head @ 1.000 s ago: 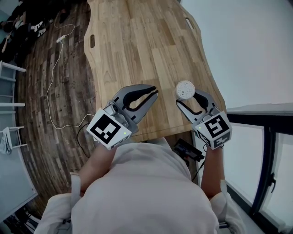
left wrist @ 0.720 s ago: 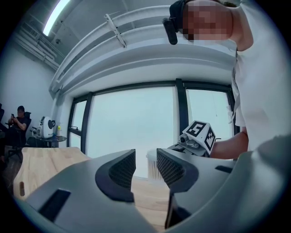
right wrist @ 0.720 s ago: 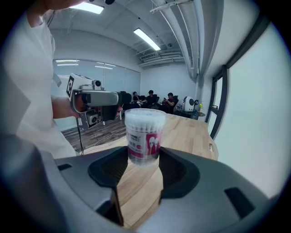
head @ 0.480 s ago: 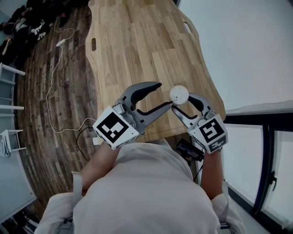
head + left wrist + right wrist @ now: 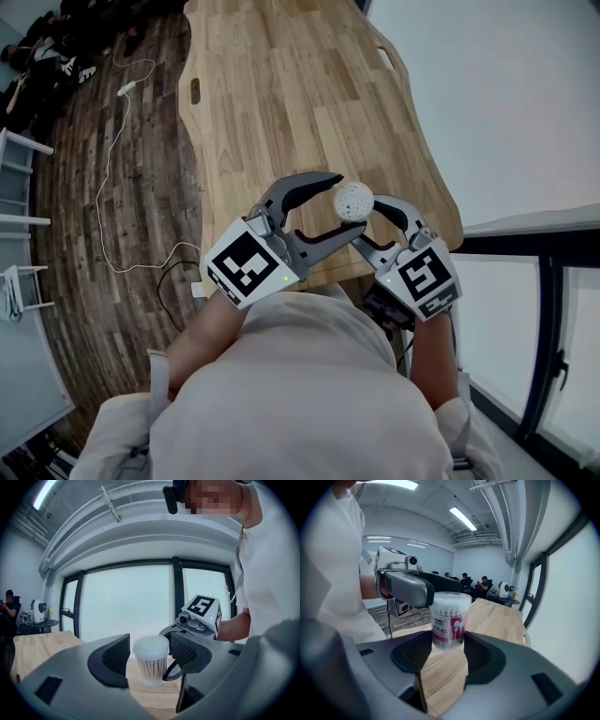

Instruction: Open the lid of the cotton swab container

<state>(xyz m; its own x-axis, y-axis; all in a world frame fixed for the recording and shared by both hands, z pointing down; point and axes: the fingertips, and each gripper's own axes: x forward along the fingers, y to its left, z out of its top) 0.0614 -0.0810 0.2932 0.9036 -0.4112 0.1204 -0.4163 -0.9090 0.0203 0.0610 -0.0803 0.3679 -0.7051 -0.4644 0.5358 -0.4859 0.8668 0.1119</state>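
The cotton swab container (image 5: 353, 200) is a clear round tub with a white lid and a pink label (image 5: 449, 620). My right gripper (image 5: 366, 220) is shut on its lower body and holds it above the wooden table (image 5: 281, 94) near the front edge. My left gripper (image 5: 349, 204) comes in from the left, and its jaws have just been opening. They now stand open on either side of the lid end (image 5: 151, 660), with a small gap at the pads (image 5: 117, 653). In the right gripper view one left finger (image 5: 405, 585) reaches to the tub's top.
A white cable (image 5: 112, 169) lies on the dark plank floor left of the table. A black device (image 5: 384, 305) sits under the table's near edge. A window wall runs along the right. Several people (image 5: 473, 581) sit at the room's far end.
The left jaws went from shut to wide open. Both grippers drew together, the right one carrying the container left until it sits between the left jaws.
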